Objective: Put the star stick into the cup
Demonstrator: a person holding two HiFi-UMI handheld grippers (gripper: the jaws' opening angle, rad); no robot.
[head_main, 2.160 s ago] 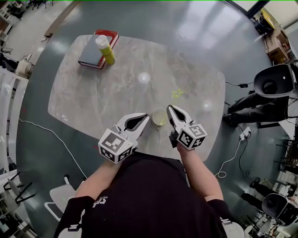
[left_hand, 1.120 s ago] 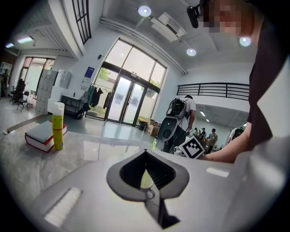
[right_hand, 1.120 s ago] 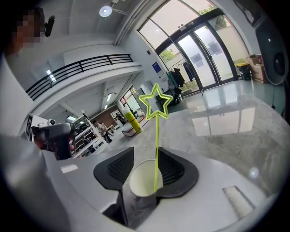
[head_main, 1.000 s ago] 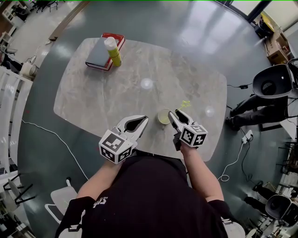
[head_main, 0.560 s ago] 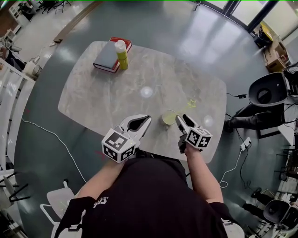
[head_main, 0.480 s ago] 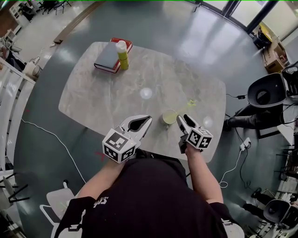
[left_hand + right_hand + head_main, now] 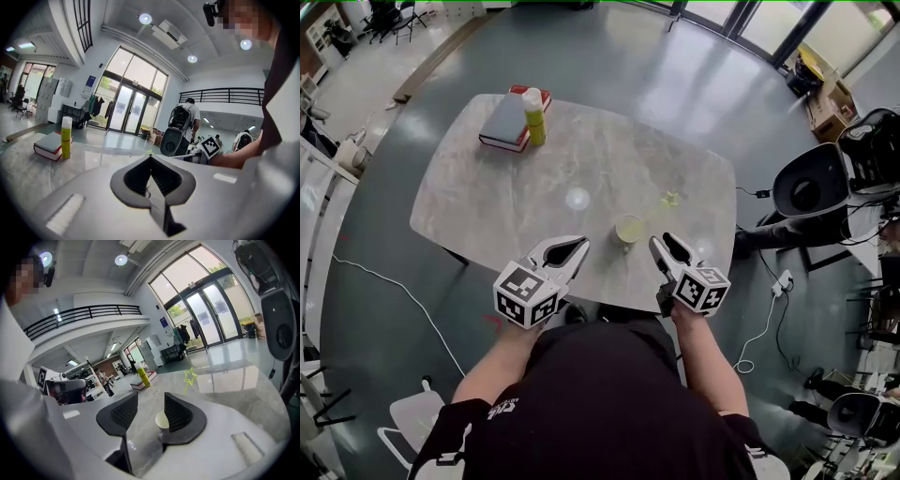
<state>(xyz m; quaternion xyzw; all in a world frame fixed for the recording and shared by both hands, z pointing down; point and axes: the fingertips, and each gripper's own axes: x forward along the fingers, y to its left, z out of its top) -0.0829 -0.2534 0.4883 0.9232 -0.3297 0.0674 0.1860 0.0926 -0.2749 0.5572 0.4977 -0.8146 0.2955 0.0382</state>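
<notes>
A pale yellow-green cup (image 7: 629,229) stands near the front edge of the marble table (image 7: 487,202). The star stick (image 7: 671,199) stands in it and leans up to the right, star on top. My right gripper (image 7: 661,246) is just right of the cup and apart from it. Its jaws are closing with nothing between them. In the right gripper view the cup (image 7: 161,419) shows past the right jaw, with the star stick (image 7: 190,376) above it. My left gripper (image 7: 579,246) hovers left of the cup, shut and empty.
A red and grey stack of books (image 7: 508,120) with a yellow bottle (image 7: 533,103) beside it sits at the table's far left corner. Black chairs (image 7: 811,187) stand off the table's right side. A white cable (image 7: 403,277) runs over the floor at the left.
The right gripper has drawn back from the cup toward the table's near edge. The star stick stays leaning in the cup. The left gripper has barely moved.
</notes>
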